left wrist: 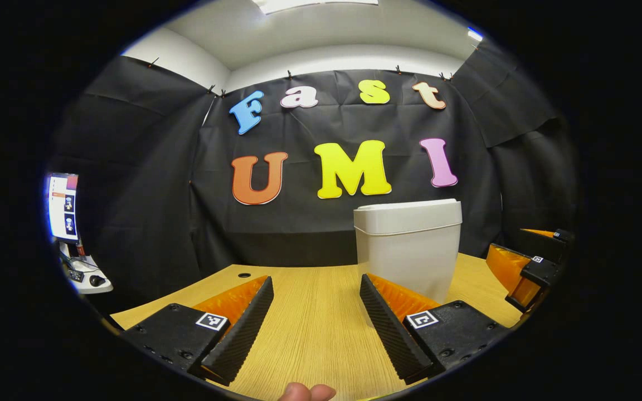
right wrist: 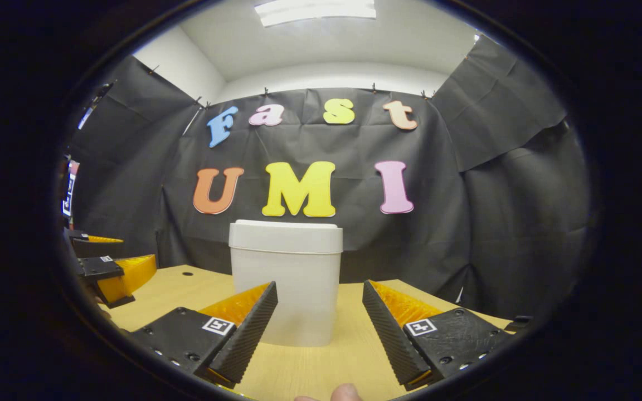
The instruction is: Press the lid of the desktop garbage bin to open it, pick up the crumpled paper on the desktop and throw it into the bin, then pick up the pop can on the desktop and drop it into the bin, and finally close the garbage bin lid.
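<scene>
The garbage bin [right wrist: 286,281], lid down, is stood on the desk [right wrist: 321,367] at twelve o'clock of the right gripper [right wrist: 319,328], likely for pressing. Both the right and left gripper [left wrist: 316,328] are held wide and empty.

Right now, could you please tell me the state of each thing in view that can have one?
Garbage bin: upright on the table, lid closed.
Left gripper: open, holding nothing.
Right gripper: open, holding nothing, facing the bin.
Monitor: switched on.
</scene>
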Action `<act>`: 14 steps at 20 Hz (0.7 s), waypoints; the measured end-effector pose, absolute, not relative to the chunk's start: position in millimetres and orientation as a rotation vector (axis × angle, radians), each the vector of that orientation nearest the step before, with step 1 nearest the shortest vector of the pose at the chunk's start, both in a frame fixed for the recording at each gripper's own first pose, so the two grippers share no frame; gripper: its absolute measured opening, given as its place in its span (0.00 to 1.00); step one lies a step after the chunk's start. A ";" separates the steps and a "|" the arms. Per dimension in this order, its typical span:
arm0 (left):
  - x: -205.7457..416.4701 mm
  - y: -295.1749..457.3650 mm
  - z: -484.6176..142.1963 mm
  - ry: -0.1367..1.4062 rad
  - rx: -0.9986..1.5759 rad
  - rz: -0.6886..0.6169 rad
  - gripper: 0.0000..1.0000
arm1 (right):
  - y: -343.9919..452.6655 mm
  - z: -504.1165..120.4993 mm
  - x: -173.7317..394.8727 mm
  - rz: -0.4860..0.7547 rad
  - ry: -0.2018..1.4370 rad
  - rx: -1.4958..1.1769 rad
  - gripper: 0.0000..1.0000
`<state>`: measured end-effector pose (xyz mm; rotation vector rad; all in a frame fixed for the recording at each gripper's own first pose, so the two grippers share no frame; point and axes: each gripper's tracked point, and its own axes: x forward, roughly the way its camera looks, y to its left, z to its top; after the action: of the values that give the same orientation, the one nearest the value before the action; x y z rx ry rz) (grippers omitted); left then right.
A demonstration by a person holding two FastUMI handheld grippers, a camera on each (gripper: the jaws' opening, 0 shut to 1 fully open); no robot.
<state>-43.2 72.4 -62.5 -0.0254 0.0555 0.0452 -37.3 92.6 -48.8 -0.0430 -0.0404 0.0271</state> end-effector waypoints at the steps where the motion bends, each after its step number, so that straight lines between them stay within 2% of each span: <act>1: -43.7 72.9 -62.6 0.056 -0.024 0.046 1.00 | 92.7 -48.4 -37.1 0.026 -0.042 -0.045 0.95; 12: -45.7 64.9 -58.8 0.048 -0.020 0.017 1.00 | 97.4 -50.7 -38.1 0.033 -0.036 -0.025 0.95; 13: -45.5 64.4 -59.1 0.047 -0.021 0.018 1.00 | 98.9 -51.4 -37.5 0.037 -0.032 -0.020 0.98; 14: -46.2 65.5 -59.5 0.047 -0.021 0.019 1.00 | 99.3 -50.6 -37.9 0.036 -0.033 -0.019 0.95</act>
<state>-46.2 65.5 -59.5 -0.0212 0.0470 0.0190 -37.9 99.3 -50.6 -0.0192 -0.0326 0.0365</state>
